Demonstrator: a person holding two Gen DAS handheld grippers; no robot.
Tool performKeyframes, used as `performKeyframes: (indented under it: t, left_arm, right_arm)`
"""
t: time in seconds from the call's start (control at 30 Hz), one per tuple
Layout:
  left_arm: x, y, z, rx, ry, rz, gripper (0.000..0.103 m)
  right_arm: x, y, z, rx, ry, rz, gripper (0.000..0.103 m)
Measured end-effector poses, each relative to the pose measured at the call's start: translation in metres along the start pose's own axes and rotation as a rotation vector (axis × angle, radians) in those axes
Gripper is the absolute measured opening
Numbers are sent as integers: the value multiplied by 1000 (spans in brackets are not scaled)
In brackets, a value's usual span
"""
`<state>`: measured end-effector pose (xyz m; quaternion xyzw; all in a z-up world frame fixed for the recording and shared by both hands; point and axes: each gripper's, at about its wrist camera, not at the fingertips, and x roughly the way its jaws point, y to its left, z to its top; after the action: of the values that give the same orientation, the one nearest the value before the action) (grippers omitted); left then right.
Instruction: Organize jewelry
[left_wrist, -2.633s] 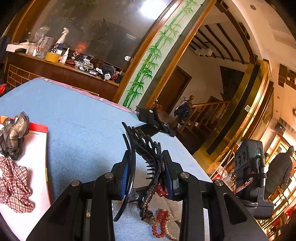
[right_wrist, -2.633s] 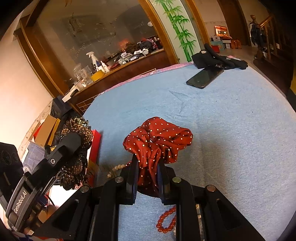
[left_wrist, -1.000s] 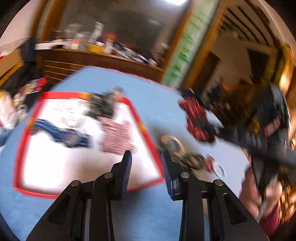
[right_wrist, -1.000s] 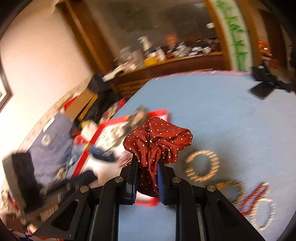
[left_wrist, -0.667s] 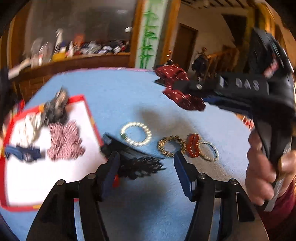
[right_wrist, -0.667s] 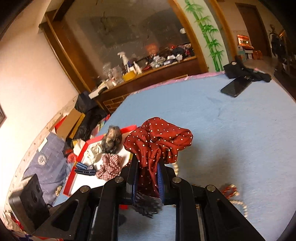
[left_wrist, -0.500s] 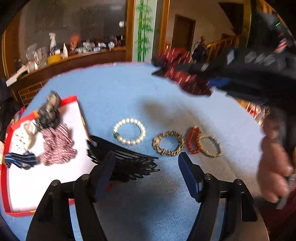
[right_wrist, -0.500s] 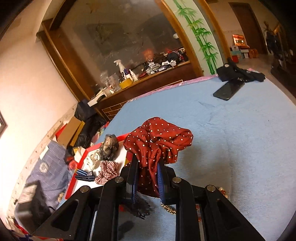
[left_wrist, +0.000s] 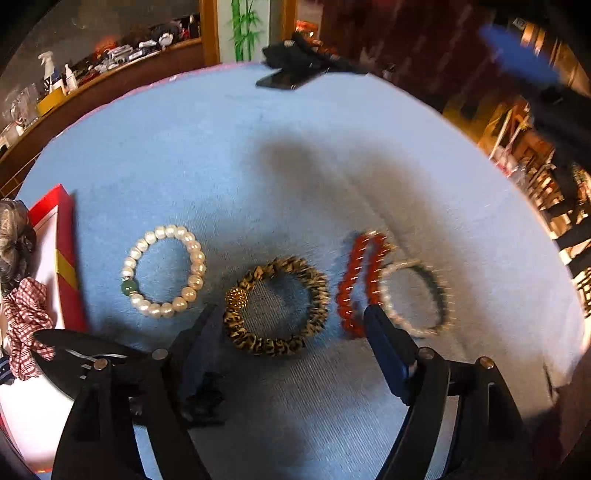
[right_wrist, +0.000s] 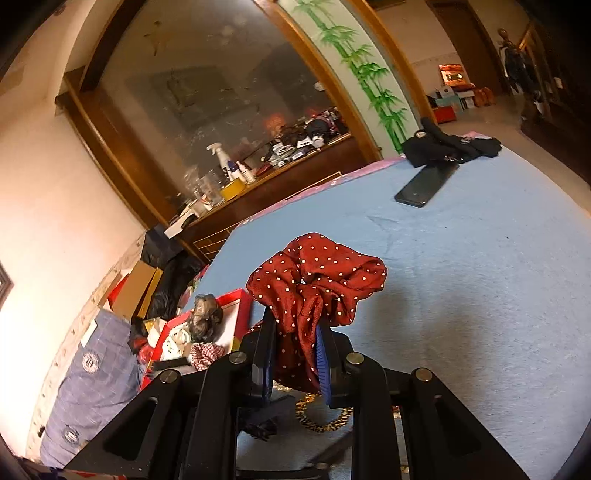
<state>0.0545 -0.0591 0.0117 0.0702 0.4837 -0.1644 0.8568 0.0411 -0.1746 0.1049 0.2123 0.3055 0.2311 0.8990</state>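
Note:
My left gripper (left_wrist: 291, 321) points down at the blue tablecloth, its jaws opening and pressing on nothing. Between and just beyond its fingertips lies a leopard-print bracelet (left_wrist: 318, 288). A pearl bracelet (left_wrist: 195, 258) lies left of it, a red bead bracelet (left_wrist: 354, 284) and a pale bead bracelet (left_wrist: 439, 291) to the right. A black hair claw (left_wrist: 70, 345) rests at the corner of the red-rimmed white tray (left_wrist: 66, 258), partly behind my left finger. My right gripper (right_wrist: 295, 354) is shut on a red polka-dot scrunchie (right_wrist: 317, 280), held above the table.
A plaid scrunchie (left_wrist: 26, 317) and a brown hair piece (left_wrist: 14, 236) lie in the tray. At the far end of the table are a phone (right_wrist: 424, 184) and a black garment (right_wrist: 443, 144). Boxes and bags clutter the floor on the left, beyond the table edge.
My left gripper let go of the black hair claw at the tray corner, opened wide and swung right and down over the bracelets. The right gripper kept the scrunchie and shifted sideways.

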Motion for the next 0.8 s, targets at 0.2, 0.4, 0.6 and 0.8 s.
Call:
performKeyframes:
  t: [0.2,0.4,0.6,0.8]
  left_arm:
    - [2,-3,-2,-13,-60,37,10]
    - [-26,3,-4,-56,-146,-2,7]
    - [-80,15,-10,-91,-266,-20,7]
    - [-137,59,-36,-178,-365,34,8]
  right_arm:
    - [1,-1,3,3,-1,2,22]
    - [1,-1,5,1,-10,4,22]
    - [0,2,2,-13,-27,3,22]
    - [3,13,-6,-62,-15,23,22]
